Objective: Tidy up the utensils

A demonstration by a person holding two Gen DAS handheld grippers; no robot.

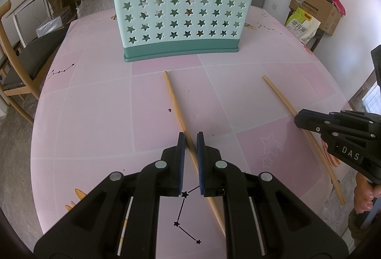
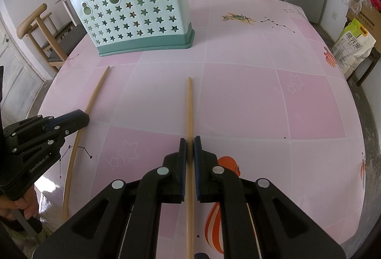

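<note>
Left tongs around one chopstick but not squeezing, right tongs pinching other chopstick, green star holder at 12 o'clock, pink worktop.

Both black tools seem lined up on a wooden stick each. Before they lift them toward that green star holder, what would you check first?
1. Left chopstick between the left tool's fingers: ok.
2. Left tool clamped on it: not ok, gaps show.
3. Right chopstick centred in the right tool: ok.
4. Right tool's grip closed firmly: cannot tell.
5. Utensil holder standing upright on the table: ok.
</note>
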